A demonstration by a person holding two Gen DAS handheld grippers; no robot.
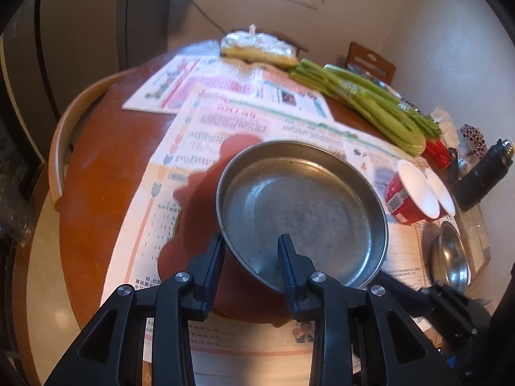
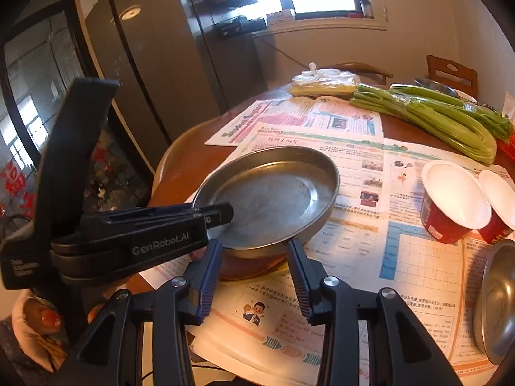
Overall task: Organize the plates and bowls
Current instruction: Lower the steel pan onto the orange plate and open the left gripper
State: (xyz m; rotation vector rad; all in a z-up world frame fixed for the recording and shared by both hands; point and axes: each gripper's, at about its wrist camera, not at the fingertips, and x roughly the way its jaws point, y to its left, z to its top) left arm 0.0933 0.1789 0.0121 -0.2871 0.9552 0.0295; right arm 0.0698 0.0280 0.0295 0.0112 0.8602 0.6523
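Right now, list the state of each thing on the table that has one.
Metal plate: empty, above a red-brown dish.
Left hand-held gripper: astride the plate's rim; grip unclear.
Right hand-held gripper: open, empty.
Steel bowl: empty, upright.
Red cups: upright, side by side.

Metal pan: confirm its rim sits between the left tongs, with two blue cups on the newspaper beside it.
The cups are red, not blue; the right wrist view shows it. The rim of the metal pan does sit between the left tongs, with the two cups on the newspaper beside it.
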